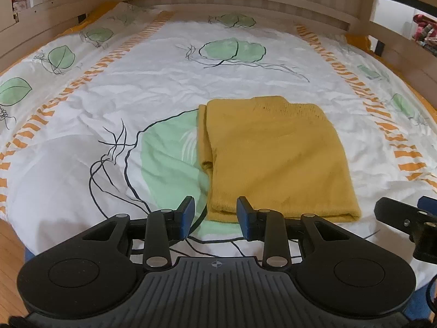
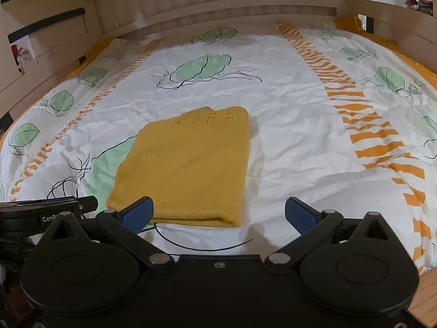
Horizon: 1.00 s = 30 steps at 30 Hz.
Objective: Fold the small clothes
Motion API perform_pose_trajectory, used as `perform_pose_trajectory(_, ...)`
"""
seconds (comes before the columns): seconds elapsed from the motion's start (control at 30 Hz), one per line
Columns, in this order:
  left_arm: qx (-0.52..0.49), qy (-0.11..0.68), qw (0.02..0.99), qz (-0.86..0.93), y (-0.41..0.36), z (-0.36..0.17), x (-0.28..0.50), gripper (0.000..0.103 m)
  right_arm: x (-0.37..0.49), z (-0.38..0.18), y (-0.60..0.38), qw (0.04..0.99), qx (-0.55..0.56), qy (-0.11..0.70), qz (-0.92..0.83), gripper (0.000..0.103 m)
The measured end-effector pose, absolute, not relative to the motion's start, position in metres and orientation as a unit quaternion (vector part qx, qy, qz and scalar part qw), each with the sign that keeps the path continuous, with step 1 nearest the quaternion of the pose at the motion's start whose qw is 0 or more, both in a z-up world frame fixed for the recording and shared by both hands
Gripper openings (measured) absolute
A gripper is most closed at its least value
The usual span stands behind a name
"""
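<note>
The folded yellow sweater point(image 1: 275, 155) is lying on the bedspread point(image 1: 136, 82) just ahead of both empty, open grippers, long axis running away from them, its near hem sitting closest to the left gripper point(image 1: 215, 216), the right gripper point(image 2: 218, 216) spreading wider.

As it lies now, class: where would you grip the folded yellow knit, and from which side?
Grip the yellow knit at its near folded edge, coming from the near side. That edge lies thick and straight just ahead of the open left tool, so all layers would probably lift together. The looser layered edge lies on its left.
</note>
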State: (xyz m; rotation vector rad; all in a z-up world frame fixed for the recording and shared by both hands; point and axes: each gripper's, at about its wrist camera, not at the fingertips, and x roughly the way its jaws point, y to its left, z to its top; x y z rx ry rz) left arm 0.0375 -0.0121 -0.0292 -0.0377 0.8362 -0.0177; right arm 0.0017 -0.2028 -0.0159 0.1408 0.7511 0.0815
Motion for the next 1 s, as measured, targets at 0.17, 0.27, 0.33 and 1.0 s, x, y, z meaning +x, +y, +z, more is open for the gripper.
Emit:
perform_pose_trajectory(0.17,-0.019,0.407,0.913,-0.009,-0.0121,-0.0293,0.0376,0.033,0.004,-0.0184,-0.2018,0.925,0.065,0.373,0.041,0.102)
perform_pose_trajectory(0.27,-0.019,0.408,0.913,-0.011,-0.0108,-0.0299,0.0381,0.033,0.0053,-0.0192,-0.2004,0.924,0.064,0.376,0.042,0.102)
perform_pose_trajectory(0.33,-0.019,0.409,0.912,-0.013,-0.0107,-0.03,0.0383,0.033,0.0066,-0.0196,-0.1999,0.923,0.063,0.378,0.043,0.102)
perform_pose_trajectory(1.0,-0.009,0.404,0.915,-0.011,-0.0158,-0.0268,0.0393,0.06,0.0108,-0.0207,-0.1969,0.925,0.051,0.375,0.045,0.102)
